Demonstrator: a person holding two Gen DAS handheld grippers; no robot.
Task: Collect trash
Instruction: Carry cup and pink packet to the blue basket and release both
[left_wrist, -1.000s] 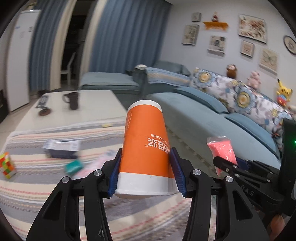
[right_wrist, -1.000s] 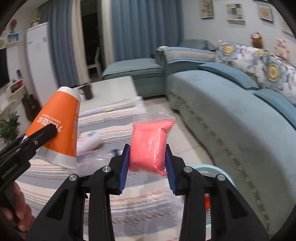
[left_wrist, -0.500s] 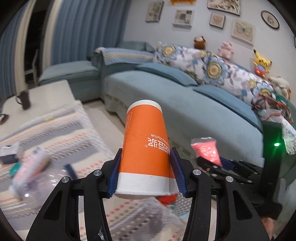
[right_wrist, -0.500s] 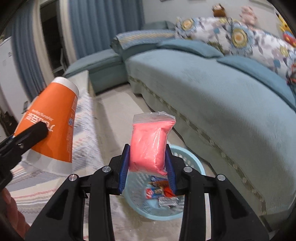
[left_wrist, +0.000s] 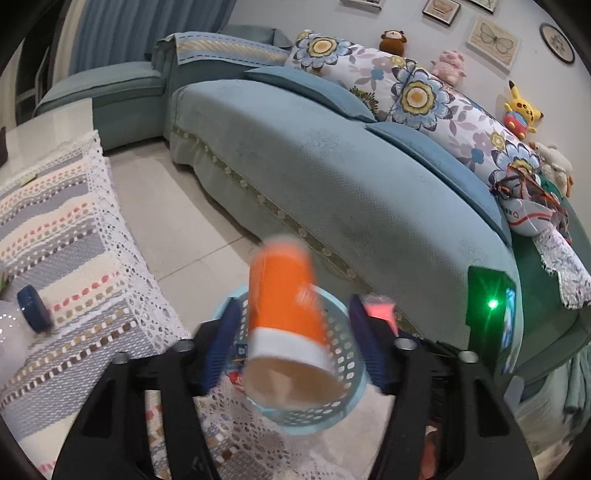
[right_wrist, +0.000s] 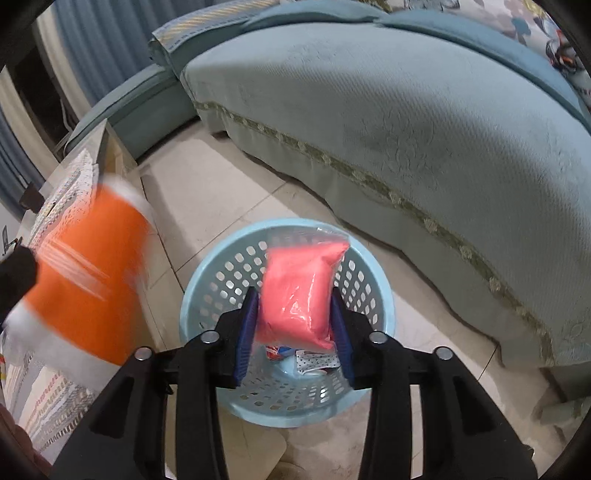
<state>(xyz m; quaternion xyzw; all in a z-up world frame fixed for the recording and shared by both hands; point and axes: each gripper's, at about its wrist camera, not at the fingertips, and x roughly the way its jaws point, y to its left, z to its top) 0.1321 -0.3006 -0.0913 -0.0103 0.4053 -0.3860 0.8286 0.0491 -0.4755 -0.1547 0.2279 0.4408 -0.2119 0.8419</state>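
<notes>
Trash comes first: an orange paper cup (left_wrist: 282, 314) sits between the fingers of the left gripper (left_wrist: 291, 343), blurred, its open mouth tipped toward the camera. The blue pads (left_wrist: 221, 343) stand clear of its sides, a gap showing on each side, so the fingers are spread wide and no longer press it; they have just been opening. The cup hangs above the near rim of the light-blue basket (left_wrist: 343, 354).

In the right wrist view, a pink filled plastic bag (right_wrist: 301, 291) stands upright between the fingers of the right gripper (right_wrist: 295, 325). These fingers have also just been opening, set narrower than the left pair; the bag's lower part still lies against the blue pads (right_wrist: 245, 332), though whether they squeeze it is hard to tell. The bag is directly over the basket (right_wrist: 207, 295), whose floor holds a few small wrappers (right_wrist: 314, 362) just below the bag.

Both grippers point steeply down toward the basket, the left one beside the right, its cup a smeared orange shape at the left of the right wrist view.

The basket stands on the tiled floor (right_wrist: 207, 192) between the teal sofa (right_wrist: 406, 129) and the worktop's lace-edged striped cloth (left_wrist: 74, 258). A dark-blue-capped item (left_wrist: 33, 308) lies on that cloth, cut off by the view's edge. The basket's near side is hidden behind the fingers.
</notes>
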